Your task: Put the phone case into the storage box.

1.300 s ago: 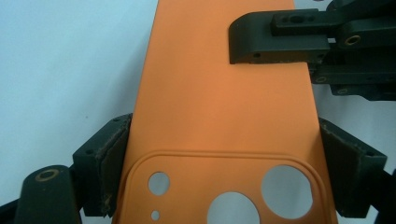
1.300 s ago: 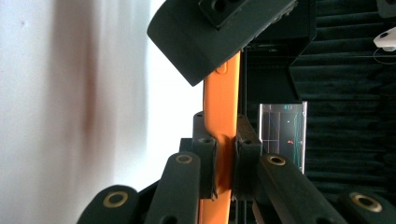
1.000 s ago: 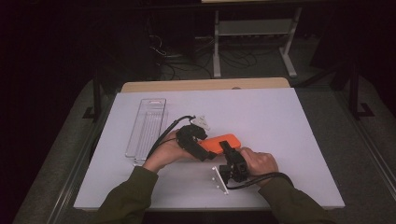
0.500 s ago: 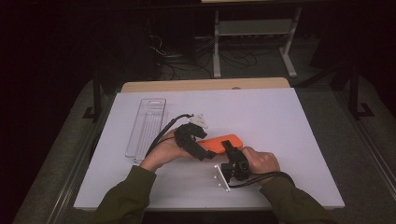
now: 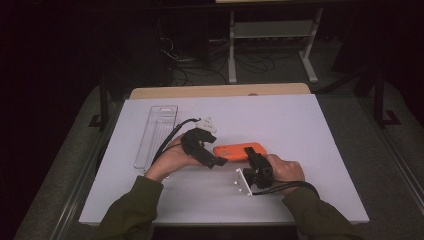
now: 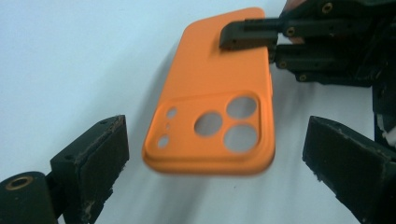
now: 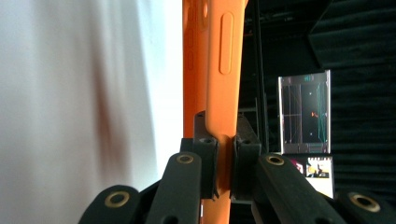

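I am pinching one end of the orange phone case (image 5: 239, 151) in my right gripper (image 5: 256, 164), holding it just above the white tabletop (image 5: 300, 125) near its front edge, around the middle. I am holding my left gripper (image 6: 215, 154) wide open around the case's camera end, not touching it. A clear tray (image 5: 156, 135) is lying toward the tabletop's left edge.

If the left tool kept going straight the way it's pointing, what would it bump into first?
Most likely the orange phone case. It hangs right ahead of the left tool, between its open jaws, camera-hole end nearest. The right tool pinches the case's far end. How close the case is, is hard to judge.
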The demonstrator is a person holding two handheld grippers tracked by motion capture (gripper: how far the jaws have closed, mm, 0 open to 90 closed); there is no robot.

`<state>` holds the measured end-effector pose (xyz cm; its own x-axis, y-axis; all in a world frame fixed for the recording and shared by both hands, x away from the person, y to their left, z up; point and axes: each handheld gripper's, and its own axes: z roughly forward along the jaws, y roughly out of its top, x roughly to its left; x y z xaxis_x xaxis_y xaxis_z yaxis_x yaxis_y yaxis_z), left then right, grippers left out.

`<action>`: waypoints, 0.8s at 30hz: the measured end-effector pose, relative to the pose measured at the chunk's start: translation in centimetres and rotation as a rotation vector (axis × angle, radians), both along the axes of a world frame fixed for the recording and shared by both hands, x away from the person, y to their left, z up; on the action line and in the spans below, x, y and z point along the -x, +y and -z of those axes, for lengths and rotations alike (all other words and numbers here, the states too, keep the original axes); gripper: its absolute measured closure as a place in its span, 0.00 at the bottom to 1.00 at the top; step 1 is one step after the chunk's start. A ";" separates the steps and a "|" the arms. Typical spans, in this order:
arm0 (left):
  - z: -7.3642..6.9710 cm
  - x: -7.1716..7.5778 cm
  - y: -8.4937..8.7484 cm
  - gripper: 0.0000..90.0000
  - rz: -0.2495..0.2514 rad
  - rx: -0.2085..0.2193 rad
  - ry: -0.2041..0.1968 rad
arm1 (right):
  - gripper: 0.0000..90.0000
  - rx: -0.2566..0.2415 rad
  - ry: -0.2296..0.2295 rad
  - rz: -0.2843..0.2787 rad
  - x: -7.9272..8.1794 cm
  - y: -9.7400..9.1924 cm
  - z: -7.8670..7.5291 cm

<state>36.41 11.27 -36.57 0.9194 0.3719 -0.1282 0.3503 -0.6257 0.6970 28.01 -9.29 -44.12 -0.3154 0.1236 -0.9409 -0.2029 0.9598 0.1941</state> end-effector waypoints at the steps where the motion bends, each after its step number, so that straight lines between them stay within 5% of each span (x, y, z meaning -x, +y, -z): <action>1: 0.0 0.0 0.1 0.07 -0.002 0.003 -0.001 | 0.91 0.005 0.005 0.000 -0.1 -0.1 -0.1; 15: 0.5 -0.3 0.6 0.01 -0.023 -0.032 -0.005 | 0.91 -0.044 0.032 0.025 -0.9 -1.3 -0.6; 24: 0.8 -0.5 0.6 0.00 -0.014 -0.051 -0.020 | 0.91 -0.187 0.123 0.072 -1.3 -2.1 -1.3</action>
<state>36.88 11.89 -37.33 0.9161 0.3907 -0.0905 0.3460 -0.6558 0.6709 29.33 -11.36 -42.81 -0.4102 0.3187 -0.8545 -0.0987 0.9159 0.3890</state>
